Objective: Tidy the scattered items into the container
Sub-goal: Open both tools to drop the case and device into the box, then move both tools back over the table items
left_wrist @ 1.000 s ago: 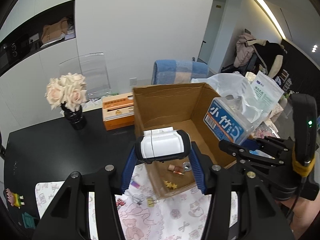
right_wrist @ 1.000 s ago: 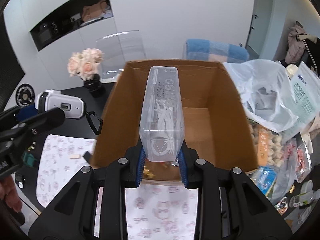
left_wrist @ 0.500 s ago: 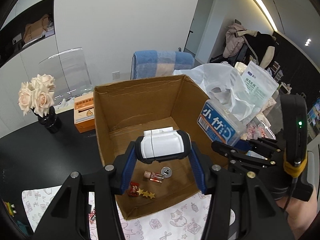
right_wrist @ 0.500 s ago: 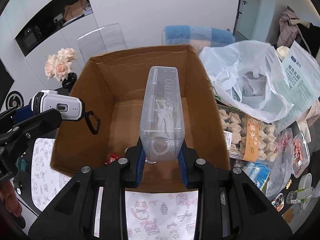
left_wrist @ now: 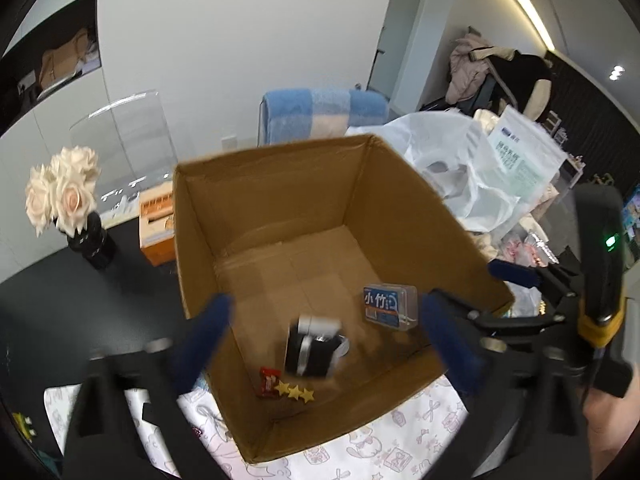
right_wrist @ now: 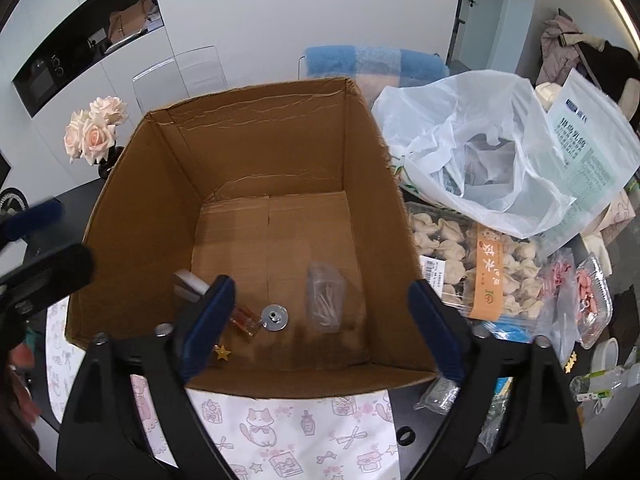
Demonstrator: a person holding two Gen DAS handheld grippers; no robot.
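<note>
An open cardboard box [left_wrist: 280,192] [right_wrist: 260,140] stands on a patterned mat. My left gripper [left_wrist: 328,344] hangs open over its near side. Below it a blurred black-and-white device [left_wrist: 314,346] lies on the box floor. In the right wrist view the device [right_wrist: 190,286] is half hidden by a finger. My right gripper [right_wrist: 322,324] is open too, with nothing between its pads. Under it the clear plastic case [right_wrist: 326,302] with a blue label [left_wrist: 390,306] rests in the box. A small amber bottle [right_wrist: 244,320], a metal washer [right_wrist: 275,315], a red packet [left_wrist: 268,382] and gold stars [left_wrist: 295,392] lie near the front wall.
Pale roses in a black vase [left_wrist: 64,200] and an orange tissue box [left_wrist: 156,228] stand left of the cardboard box. To its right are a white plastic bag [right_wrist: 472,152], a tray of dumplings [right_wrist: 480,256] and snack packs. A blue chair [left_wrist: 320,116] is behind.
Both grippers have opened. The device has dropped from the left one and the clear case from the right one, and both now lie on the box floor.
</note>
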